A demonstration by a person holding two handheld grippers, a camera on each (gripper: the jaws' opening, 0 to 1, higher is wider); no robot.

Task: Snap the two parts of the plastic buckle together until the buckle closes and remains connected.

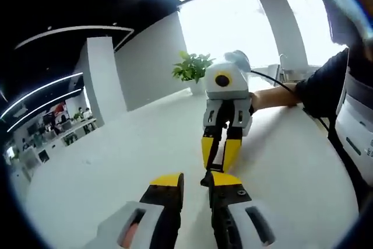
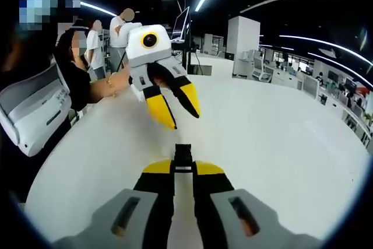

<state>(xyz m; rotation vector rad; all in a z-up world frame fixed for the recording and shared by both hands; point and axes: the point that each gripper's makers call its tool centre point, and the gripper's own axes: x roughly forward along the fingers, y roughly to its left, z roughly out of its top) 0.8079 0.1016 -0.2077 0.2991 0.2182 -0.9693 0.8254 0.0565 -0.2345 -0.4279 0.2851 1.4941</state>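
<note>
A black plastic buckle piece (image 2: pixel 183 154) sticks out from between the yellow tips of my right gripper (image 2: pixel 183 166), which is shut on it above the white table (image 2: pixel 280 144). In the left gripper view the same black buckle piece (image 1: pixel 214 144) runs down between the jaws of the right gripper (image 1: pixel 220 164), which faces the camera at the centre. My left gripper (image 1: pixel 196 179) is open, its tips just short of the piece's lower end. In the right gripper view the left gripper (image 2: pixel 183 119) hovers above the table with jaws spread and nothing between them. I cannot tell whether the black piece is one half or both.
A potted plant (image 1: pixel 192 68) stands at the table's far edge near the windows. A person's black sleeve (image 1: pixel 317 88) and hand reach in from the right. A white chair (image 2: pixel 29 115) sits at the left table edge, with people (image 2: pixel 96 42) and a monitor (image 2: pixel 180 21) behind.
</note>
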